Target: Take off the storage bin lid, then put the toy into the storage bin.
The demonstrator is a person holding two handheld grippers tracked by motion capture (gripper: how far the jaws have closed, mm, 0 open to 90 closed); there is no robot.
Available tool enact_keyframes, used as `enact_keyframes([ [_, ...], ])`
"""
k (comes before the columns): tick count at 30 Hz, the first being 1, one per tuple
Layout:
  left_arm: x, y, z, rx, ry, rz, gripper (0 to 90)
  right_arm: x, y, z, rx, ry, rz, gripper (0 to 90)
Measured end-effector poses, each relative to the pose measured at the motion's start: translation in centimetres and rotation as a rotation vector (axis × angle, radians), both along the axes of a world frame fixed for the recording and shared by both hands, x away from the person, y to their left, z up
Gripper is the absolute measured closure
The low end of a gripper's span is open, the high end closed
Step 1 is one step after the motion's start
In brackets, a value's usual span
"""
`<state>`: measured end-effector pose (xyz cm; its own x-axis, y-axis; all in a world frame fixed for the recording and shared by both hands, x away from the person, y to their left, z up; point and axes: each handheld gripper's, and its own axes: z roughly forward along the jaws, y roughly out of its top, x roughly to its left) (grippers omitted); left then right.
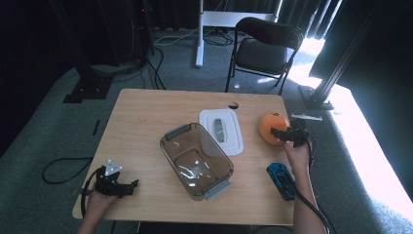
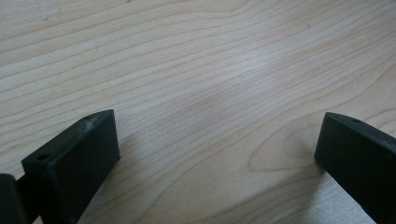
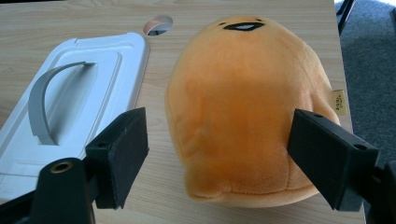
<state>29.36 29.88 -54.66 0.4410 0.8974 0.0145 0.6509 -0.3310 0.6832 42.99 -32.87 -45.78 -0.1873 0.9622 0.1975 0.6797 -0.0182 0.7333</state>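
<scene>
Near front table edge, left gripper [image 1: 127, 185] rests, jaws wide, nothing held. Farther right, right gripper [image 3: 217, 154] spread around soft round orange plush toy [image 3: 250, 107], beside white plastic lid [image 3: 70, 107]. Step: reaching. Next: squeeze, lift.

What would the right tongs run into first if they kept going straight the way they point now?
The orange plush toy. The right tongs stand open, a jaw to each side of its near end, so it lies right ahead; whether the pads already touch it is hard to tell.
</scene>
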Motion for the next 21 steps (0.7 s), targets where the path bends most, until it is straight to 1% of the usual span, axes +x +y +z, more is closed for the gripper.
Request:
enact_keyframes([
  [2, 0.0, 0.0, 0.0, 0.0, 0.0, 0.0, 0.2, 0.1, -0.1, -0.1, -0.003, 0.001, -0.006, 19.6],
  [4, 0.0, 0.0, 0.0, 0.001, 0.0, -0.001, 0.2, 0.1, -0.2, -0.1, 0.003, 0.0, -0.011, 19.6],
  [5, 0.0, 0.0, 0.0, 0.001, 0.0, -0.001, 0.2, 0.2, -0.2, -0.1, -0.003, 0.0, -0.018, 19.6],
  [9, 0.0, 0.0, 0.0, 0.001, 0.0, -0.001, 0.2, 0.4, -0.5, -0.4, -0.01, 0.011, -0.031, 19.6],
  [10, 0.0, 0.0, 0.0, 0.001, 0.0, -0.001, 0.2, 0.5, -0.6, -0.5, -0.004, 0.015, -0.033, 19.6],
  [16, 0.0, 0.0, 0.0, 0.001, 0.0, -0.001, 0.2, 0.8, -0.8, -1.2, -0.02, 0.032, -0.064, 19.7],
  [18, 0.0, 0.0, 0.0, 0.001, 0.0, -0.001, 0.2, 1.0, -0.8, -1.3, -0.019, 0.038, -0.068, 19.7],
  [21, 0.0, 0.0, 0.0, 0.001, 0.0, -0.001, 0.2, 1.2, -0.7, -1.4, -0.041, 0.046, -0.081, 19.9],
])
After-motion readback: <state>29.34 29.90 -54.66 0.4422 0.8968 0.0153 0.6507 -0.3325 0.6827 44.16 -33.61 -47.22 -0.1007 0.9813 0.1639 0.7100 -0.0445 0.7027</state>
